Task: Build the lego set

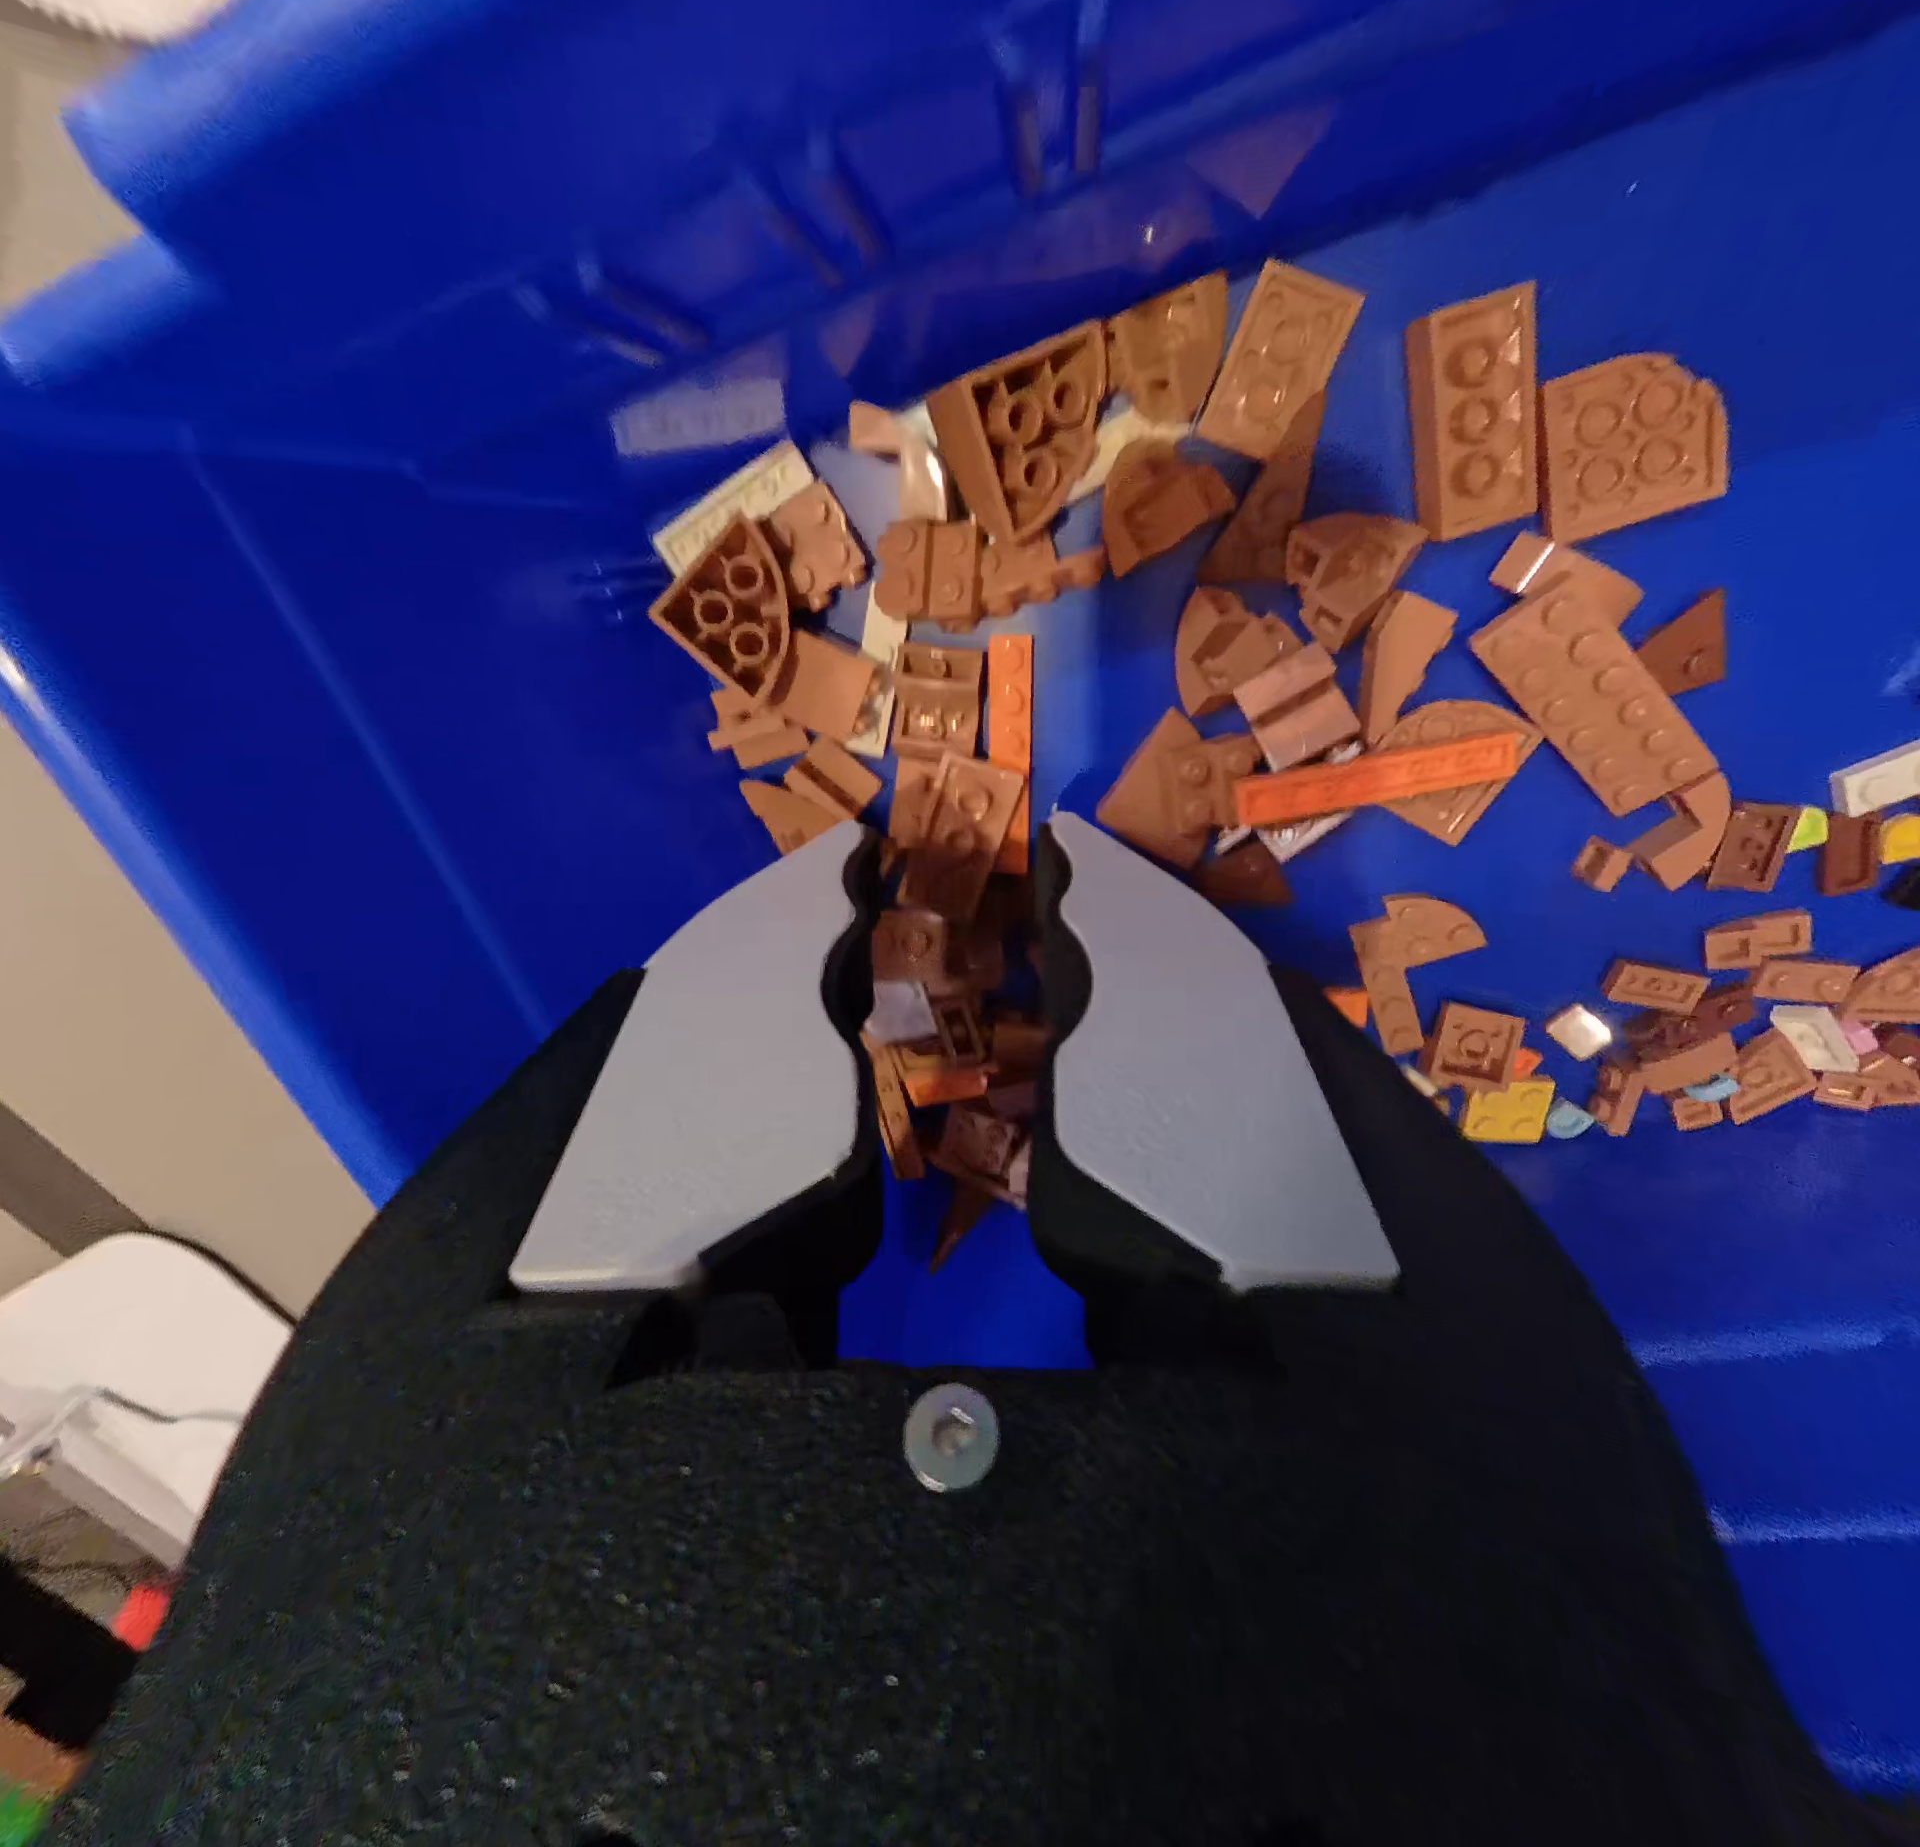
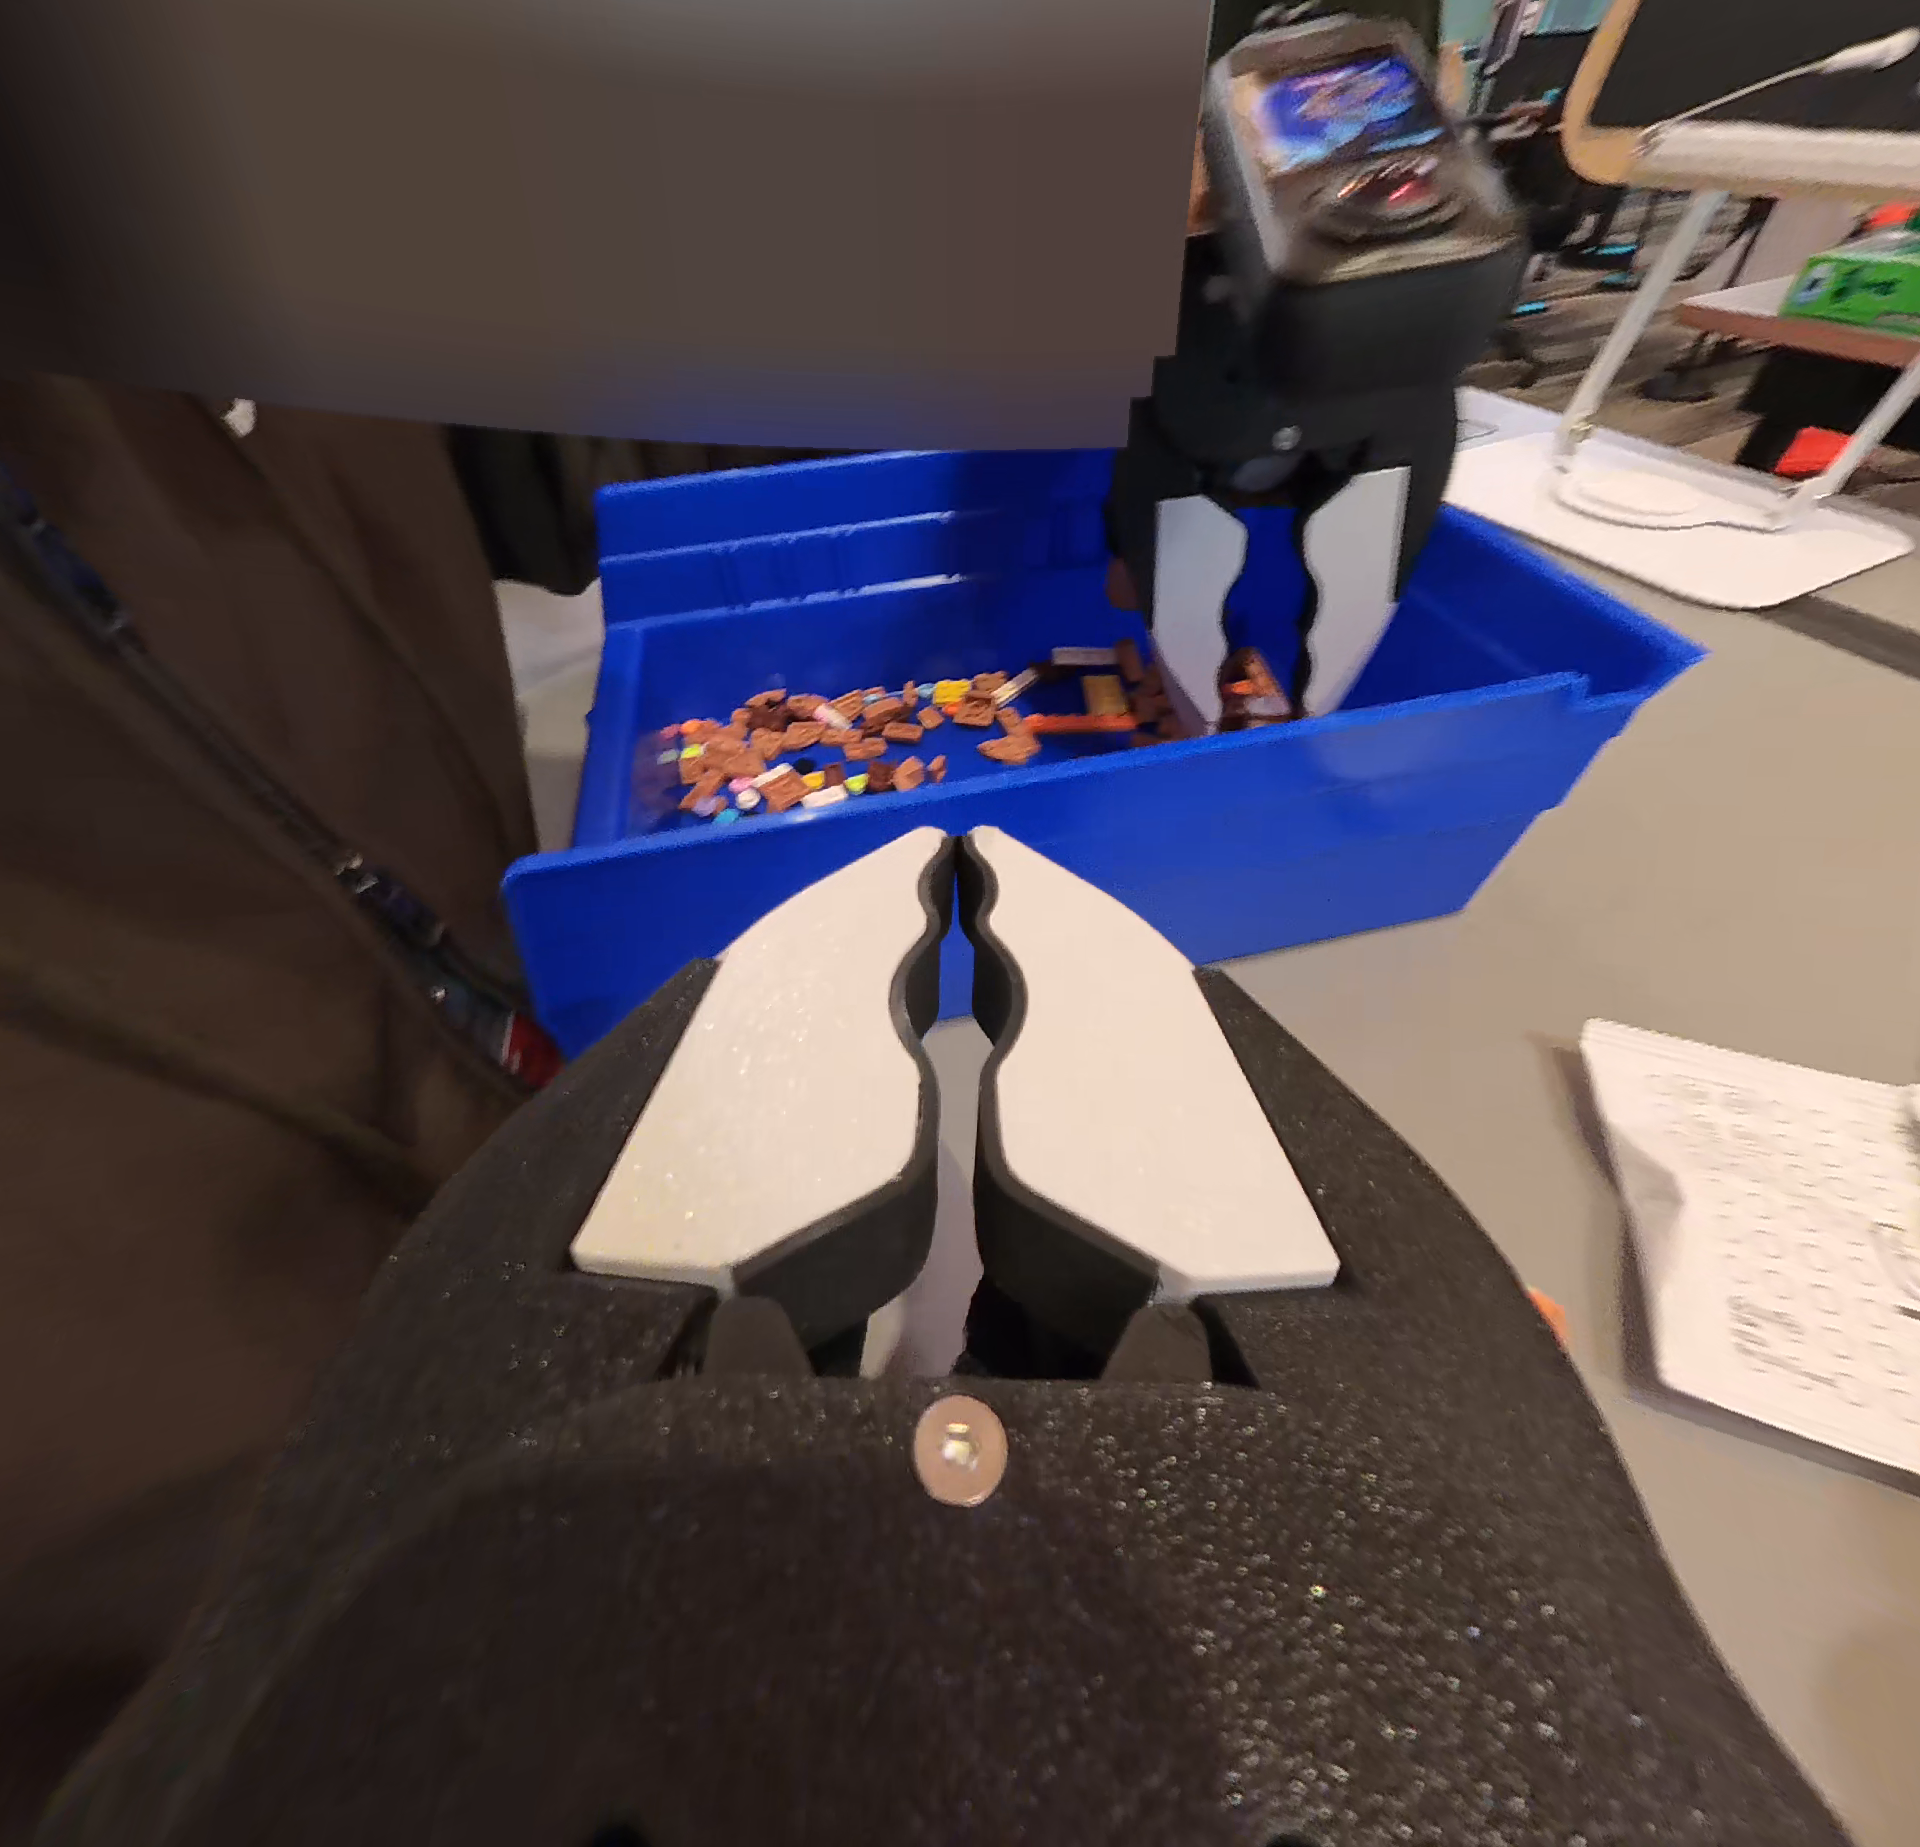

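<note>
A blue bin [image 1: 468, 654] holds a loose pile of mostly brown lego plates and wedges [image 1: 1247, 602], with a long orange plate [image 1: 1371, 774] among them. My left gripper [image 1: 951, 841] is open and reaches down into the bin, its fingertips just over the pile with brown pieces showing in the gap. The right wrist view shows the bin [image 2: 1143, 841], the pieces [image 2: 831, 737] and the left gripper [image 2: 1257, 696] at the bin's right end. My right gripper [image 2: 956, 847] is shut and empty, hovering in front of the bin's near wall.
A white printed instruction booklet [image 2: 1766, 1226] lies on the grey table at the right. A person's brown clothing [image 2: 208, 862] fills the left side. A white stand base [image 2: 1714, 519] and a green box [image 2: 1860, 285] are behind the bin. One gripper's finger ends stand about 20 cm off the other's.
</note>
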A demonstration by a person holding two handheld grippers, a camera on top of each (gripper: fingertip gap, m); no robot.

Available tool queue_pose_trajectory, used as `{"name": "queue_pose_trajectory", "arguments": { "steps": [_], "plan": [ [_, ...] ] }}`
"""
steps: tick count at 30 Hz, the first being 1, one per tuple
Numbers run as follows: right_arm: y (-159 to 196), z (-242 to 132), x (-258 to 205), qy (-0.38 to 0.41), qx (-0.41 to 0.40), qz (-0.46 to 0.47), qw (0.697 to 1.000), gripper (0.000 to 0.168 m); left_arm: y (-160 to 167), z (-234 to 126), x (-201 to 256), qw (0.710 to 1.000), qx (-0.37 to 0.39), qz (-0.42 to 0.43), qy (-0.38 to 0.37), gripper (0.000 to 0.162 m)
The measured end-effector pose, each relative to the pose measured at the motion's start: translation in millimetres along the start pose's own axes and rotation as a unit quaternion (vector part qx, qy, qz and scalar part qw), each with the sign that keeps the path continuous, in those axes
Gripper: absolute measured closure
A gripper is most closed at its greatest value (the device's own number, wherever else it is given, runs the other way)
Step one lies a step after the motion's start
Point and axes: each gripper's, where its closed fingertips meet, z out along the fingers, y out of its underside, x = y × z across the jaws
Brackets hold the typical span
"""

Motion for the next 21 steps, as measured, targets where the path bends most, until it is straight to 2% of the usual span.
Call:
{"name": "queue_pose_trajectory", "arguments": {
  "steps": [3, 8, 12, 16, 21],
  "plan": [
    [7.4, 3.4, -7.1, -0.018, -0.003, 0.008, 1.000, 0.168, -15.6, 4.5, -4.5, 1.000, 0.027, -0.005, -0.002, 0.133],
    [17.9, 11.9, -16.5, -0.045, -0.006, 0.023, 0.999, 0.168, -25.0, 15.8, -13.8, 0.999, 0.023, -0.019, -0.019, 0.136],
    [23.9, 16.8, -19.6, -0.058, -0.008, 0.032, 0.998, 0.168, -21.7, 23.7, -9.3, 1.000, 0.005, -0.009, -0.016, 0.133],
    [28.1, 19.8, -19.0, -0.065, -0.013, 0.039, 0.997, 0.168, -15.6, 24.5, 1.3, 1.000, -0.010, -0.009, 0.013, 0.144],
    [28.3, 20.1, -18.8, -0.071, -0.012, 0.041, 0.997, 0.168, -6.0, 18.0, 13.9, 0.999, -0.025, -0.007, 0.048, 0.144]
  ]
}}
